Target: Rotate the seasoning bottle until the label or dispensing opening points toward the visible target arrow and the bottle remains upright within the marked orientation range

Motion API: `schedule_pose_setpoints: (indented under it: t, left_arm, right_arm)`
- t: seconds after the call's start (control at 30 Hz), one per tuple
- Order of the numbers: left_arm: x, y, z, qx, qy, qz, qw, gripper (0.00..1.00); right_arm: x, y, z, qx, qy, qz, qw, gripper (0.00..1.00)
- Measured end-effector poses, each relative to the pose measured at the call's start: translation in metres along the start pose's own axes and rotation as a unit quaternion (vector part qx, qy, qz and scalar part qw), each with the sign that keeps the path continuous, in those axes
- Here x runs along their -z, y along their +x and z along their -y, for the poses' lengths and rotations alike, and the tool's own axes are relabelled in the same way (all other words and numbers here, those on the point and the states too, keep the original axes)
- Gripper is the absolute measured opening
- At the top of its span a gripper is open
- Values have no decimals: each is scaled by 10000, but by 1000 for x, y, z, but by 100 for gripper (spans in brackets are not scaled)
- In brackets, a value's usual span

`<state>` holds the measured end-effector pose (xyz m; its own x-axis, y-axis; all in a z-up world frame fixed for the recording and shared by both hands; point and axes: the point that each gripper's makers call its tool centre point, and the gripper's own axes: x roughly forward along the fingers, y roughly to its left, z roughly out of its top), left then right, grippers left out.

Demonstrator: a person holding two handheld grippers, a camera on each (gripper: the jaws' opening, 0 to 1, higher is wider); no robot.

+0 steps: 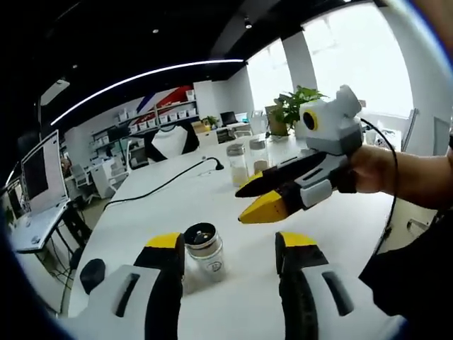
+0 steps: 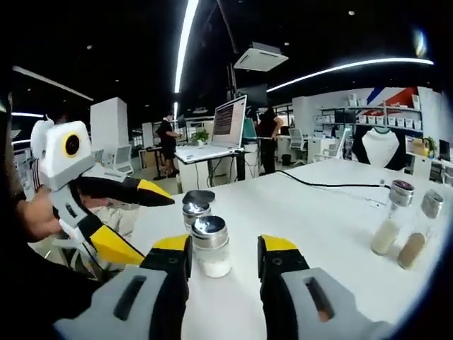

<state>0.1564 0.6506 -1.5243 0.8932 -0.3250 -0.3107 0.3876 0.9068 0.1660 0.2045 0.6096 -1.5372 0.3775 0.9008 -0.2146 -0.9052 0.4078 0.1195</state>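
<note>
Between the spread jaws of the right hand-held gripper (image 2: 224, 256), untouched, stands the seasoning bottle (image 2: 210, 247).

Bright window glare, fisheye-warped edges

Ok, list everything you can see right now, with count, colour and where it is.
seasoning bottle: one, clear glass, metal top, on the table ahead of the left gripper's jaws
tall shakers: two, clear with silver caps, pale and tan fill, farther along the table
white table: one
black cable: one, across the table
potted plant: one, green, far end
monitor: one, on a desk behind
left gripper: yellow-tipped jaws, open
right gripper: yellow-tipped jaws, open
</note>
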Motion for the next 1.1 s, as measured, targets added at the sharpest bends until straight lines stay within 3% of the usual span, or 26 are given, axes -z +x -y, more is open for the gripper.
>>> schedule_pose_setpoints:
  t: [0.2, 0.27, 0.57, 0.8, 1.1]
  left_arm:
    - [-10, 5, 9, 62, 105, 51, 9999, 54]
    - [-11, 6, 7, -36, 375, -14, 9993, 54]
    - [-13, 11, 5, 25, 169, 16, 9999, 54]
    - [-10, 12, -4, 5, -2, 6, 10000, 54]
    - [-2, 9, -17, -76, -162, -65, 9998, 54]
  right_arm:
    - [14, -29, 29, 620, 250, 73, 9977, 32]
    - [18, -35, 34, 747, 221, 61, 9969, 32]
    - [21, -52, 72, 1554, 487, 249, 9863, 38]
    - [21, -52, 105, 2027, 393, 124, 9784, 44]
    - [-1, -39, 151, 2450, 250, 130, 9691, 44]
